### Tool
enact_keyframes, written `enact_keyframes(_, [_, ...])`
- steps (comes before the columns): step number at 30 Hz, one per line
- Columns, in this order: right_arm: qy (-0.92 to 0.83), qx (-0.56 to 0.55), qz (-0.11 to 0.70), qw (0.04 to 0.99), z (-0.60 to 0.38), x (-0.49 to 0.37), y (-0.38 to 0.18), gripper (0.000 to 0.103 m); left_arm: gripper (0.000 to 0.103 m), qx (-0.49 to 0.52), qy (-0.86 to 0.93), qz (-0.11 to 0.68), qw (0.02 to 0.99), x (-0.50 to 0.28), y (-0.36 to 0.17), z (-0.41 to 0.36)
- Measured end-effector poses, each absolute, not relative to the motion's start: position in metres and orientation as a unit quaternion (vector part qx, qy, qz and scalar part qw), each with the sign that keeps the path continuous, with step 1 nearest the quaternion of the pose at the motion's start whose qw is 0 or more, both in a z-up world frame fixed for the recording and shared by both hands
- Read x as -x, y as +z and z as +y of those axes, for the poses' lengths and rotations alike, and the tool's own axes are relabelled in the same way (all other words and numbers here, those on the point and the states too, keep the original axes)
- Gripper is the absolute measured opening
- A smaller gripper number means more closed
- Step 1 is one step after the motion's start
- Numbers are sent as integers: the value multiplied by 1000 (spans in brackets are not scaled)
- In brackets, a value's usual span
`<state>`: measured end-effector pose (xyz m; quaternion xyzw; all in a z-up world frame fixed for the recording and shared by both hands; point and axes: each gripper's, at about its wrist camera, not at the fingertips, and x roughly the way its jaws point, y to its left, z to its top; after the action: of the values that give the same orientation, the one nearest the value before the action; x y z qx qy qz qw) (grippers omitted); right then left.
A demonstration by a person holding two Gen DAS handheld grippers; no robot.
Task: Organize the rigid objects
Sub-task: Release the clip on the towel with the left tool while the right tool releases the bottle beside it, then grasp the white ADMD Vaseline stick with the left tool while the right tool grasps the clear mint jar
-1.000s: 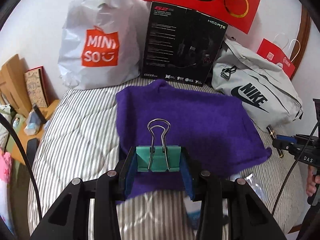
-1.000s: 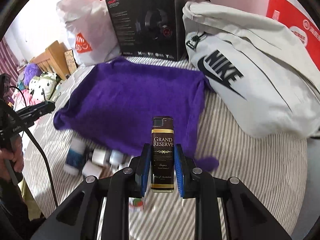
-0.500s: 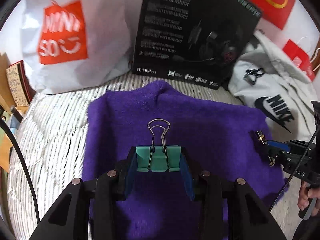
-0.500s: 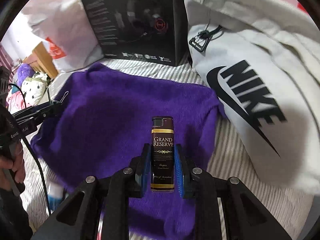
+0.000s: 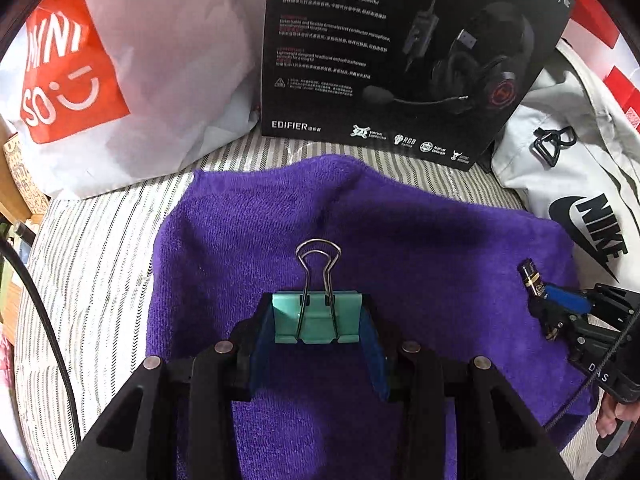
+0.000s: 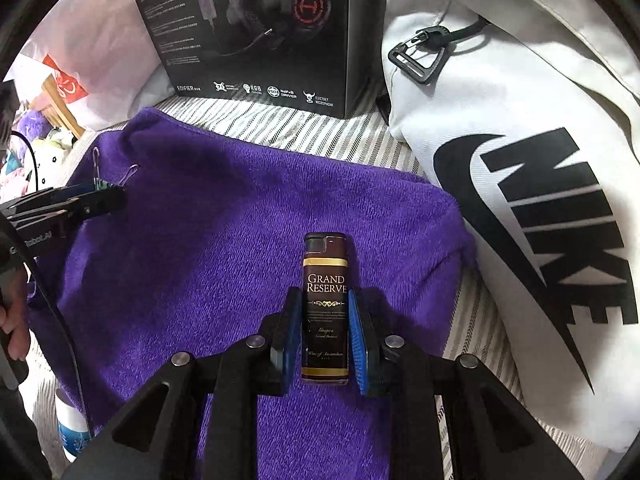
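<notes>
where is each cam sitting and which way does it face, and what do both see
Left wrist: rides the left gripper, facing forward over the purple towel to the headset box; its fingers clamp a teal binder clip; the person's hand shows.
Right wrist: rides the right gripper, facing the same box, clamping a lighter.
Shared: towel, box, Nike bag, each other's gripper.

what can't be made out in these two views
- Left wrist view: teal metal binder clip, underside hidden by left hand-held gripper fingers.
- Right wrist view: dark brown Grand Reserve lighter, sides covered by right hand-held gripper pads.
- Right wrist view: white blue-labelled bottle, partly behind a cable.
</notes>
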<state>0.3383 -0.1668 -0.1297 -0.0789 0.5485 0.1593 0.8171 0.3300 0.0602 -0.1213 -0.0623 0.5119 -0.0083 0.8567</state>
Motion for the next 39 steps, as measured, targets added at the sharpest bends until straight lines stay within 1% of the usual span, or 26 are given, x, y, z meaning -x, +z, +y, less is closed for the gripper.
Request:
enact_keyframes(7, [162, 86, 543, 820, -165, -336, -130, 24, 40, 38, -4, 517, 855, -333, -124, 52])
enact_keyframes(8, [164, 88, 543, 819, -163, -336, -131, 26, 42, 34, -4, 517, 855, -332, -125, 51])
enact_keyframes(9, [167, 91, 544, 817, -162, -335, -131, 32, 43, 33, -5, 517, 855, -332, -126, 49])
enact_keyframes(10, [169, 91, 546, 816, -162, -334, -131, 37, 47, 34, -8, 517, 855, -331, -126, 48])
enact_keyframes(11, [174, 87, 548, 813, -163, -332, -130, 46, 53, 38, -10, 518, 854, -328, -127, 48])
enact_keyframes(12, [178, 82, 552, 811, -164, -329, -130, 50, 57, 43, -13, 519, 853, -326, -127, 48])
enact_keyframes(13, [177, 81, 553, 810, -166, -326, -129, 50, 61, 49, -16, 520, 853, -323, -127, 48])
enact_keyframes(14, [176, 80, 552, 811, -167, -323, -127, 50, 63, 55, -18, 521, 852, -320, -126, 47])
enact_keyframes(19, [180, 51, 545, 817, -179, -294, -107, 50, 63, 74, -6, 529, 846, -298, -116, 50])
enact_keyframes(23, [177, 36, 526, 831, -193, -256, -81, 55, 63, 79, -1, 500, 862, -239, -85, 44])
enact_keyframes(26, [176, 16, 510, 842, -205, -225, -66, 57, 63, 79, -5, 499, 863, -196, -76, 38])
enact_keyframes(32, [174, -16, 507, 844, -215, -173, -59, 57, 63, 95, -27, 519, 849, -140, -91, 22])
enact_keyframes(38, [173, -51, 514, 839, -221, -130, -66, 57, 63, 75, -25, 550, 831, -127, -115, 7])
enact_keyframes(39, [173, -56, 515, 838, -222, -126, -67, 57, 65, 75, -23, 551, 831, -125, -118, 8])
